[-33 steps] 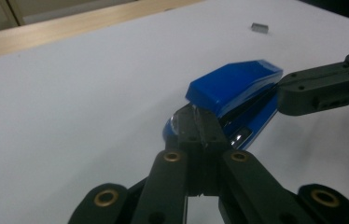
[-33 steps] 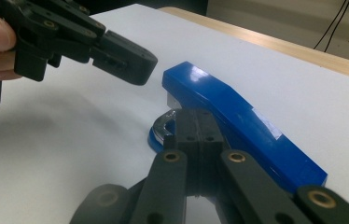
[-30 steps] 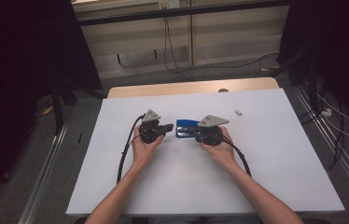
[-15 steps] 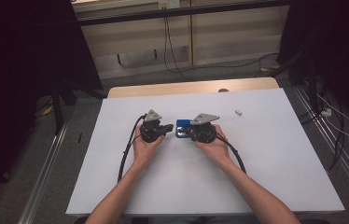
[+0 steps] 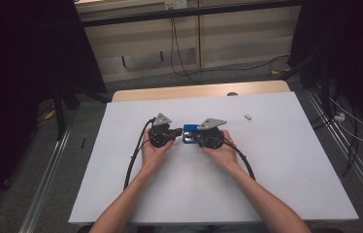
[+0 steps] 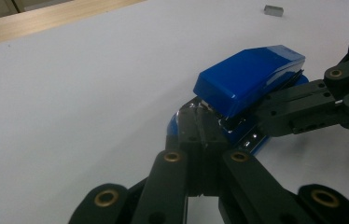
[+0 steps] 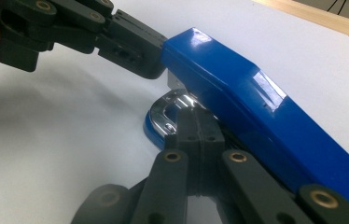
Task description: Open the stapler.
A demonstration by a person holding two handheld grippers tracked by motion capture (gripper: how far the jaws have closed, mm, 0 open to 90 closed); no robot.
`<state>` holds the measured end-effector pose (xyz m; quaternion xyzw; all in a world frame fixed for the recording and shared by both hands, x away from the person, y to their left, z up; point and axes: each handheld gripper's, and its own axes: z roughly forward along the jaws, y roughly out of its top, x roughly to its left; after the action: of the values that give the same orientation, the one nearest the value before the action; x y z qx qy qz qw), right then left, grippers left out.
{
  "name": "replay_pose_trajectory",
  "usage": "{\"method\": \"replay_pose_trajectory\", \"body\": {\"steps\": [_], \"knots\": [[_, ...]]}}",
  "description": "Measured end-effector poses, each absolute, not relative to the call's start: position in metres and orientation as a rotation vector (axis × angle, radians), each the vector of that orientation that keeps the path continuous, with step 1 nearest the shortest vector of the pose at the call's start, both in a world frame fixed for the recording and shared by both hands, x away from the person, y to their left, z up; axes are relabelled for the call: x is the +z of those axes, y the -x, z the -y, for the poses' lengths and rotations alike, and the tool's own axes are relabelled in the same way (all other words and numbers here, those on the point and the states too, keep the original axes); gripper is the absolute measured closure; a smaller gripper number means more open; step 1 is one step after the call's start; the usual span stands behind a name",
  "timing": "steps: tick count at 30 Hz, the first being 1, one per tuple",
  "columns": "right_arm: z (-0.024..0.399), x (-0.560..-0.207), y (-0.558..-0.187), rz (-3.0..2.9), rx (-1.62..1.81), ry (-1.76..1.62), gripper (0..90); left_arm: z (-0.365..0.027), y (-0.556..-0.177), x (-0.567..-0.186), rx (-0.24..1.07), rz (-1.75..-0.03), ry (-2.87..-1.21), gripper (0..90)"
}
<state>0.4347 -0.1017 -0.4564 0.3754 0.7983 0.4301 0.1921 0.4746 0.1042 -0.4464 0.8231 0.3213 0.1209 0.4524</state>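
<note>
**Stapler between two closed grippers**

Stapler [image 5: 189, 133], blue, lies mid-desk, nearer the far edge. The left gripper [image 6: 199, 133] and right gripper [image 7: 197, 122], jaws pressed together, poke their tips under its raised top from opposite ends. A small grey block [image 5: 248, 116] sits toward the far right corner.

the stapler [image 6: 249, 77] has a glossy blue plastic top that catches the light, over a shiny chromed metal plate [image 7: 168, 114]. both grippers, left [image 6: 200, 126] and right [image 7: 199, 126], look like matt black plastic with brass-coloured rivets. the table [image 5: 291, 165] has a smooth matt white sheet, with a bare pale wood edge [image 5: 194, 92] behind.
</note>
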Motion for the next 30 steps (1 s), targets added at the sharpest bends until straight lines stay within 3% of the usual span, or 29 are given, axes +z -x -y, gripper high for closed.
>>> {"method": "replay_pose_trajectory", "body": {"steps": [13, 30], "knots": [[0.1013, -0.4568, -0.4343, -2.236, 1.205, -1.052, 90.0, -0.0995, -0.4725, -0.4476, 0.361, -0.760, -2.052, 90.0], [0.1009, -0.4571, -0.4341, -2.227, 1.202, -1.054, 90.0, -0.0993, -0.4717, -0.4436, 0.349, -0.753, -2.028, 90.0]]}}
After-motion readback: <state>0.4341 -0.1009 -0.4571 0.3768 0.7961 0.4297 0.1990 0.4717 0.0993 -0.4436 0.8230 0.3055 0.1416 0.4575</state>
